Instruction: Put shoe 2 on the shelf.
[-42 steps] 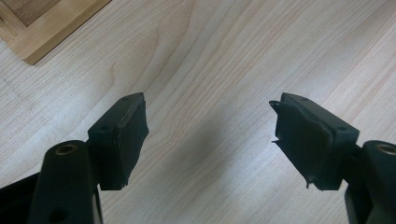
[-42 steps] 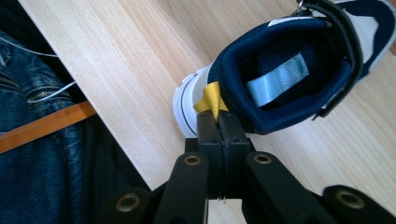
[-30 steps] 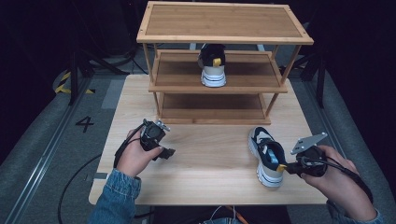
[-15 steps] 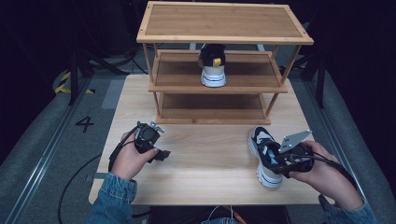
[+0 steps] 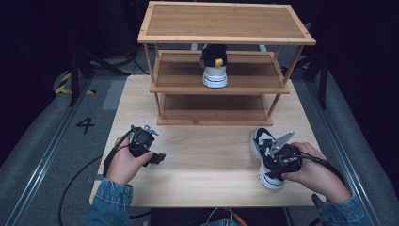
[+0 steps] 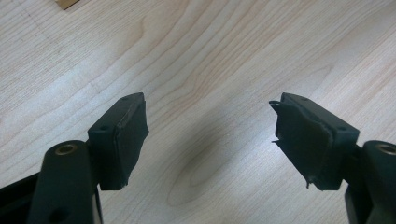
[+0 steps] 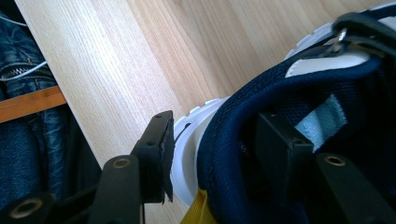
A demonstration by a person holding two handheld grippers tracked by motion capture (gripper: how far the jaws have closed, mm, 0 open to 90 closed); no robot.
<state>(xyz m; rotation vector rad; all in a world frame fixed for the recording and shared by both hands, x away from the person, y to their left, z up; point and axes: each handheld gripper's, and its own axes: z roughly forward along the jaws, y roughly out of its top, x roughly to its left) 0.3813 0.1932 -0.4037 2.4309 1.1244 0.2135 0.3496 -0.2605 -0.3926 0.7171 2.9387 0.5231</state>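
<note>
- Right tongs have just been spreading, and now they straddle the heel wall of the navy-and-white sneaker: one jaw outside against the white sole, the other down inside the collar, not yet pressing as far as I can see.
- That sneaker lies near the desk's right front corner, close to the front edge.
- Its mate sits on the middle tier of the wooden shoe rack at the back of the desk.
- Left tongs hover spread over bare wood near the front left, holding nothing.
- Risks, as I judge: a bite on soft collar mesh alone could let the heavy toe swing down and slip out; a nudge could push it off the front edge.
</note>
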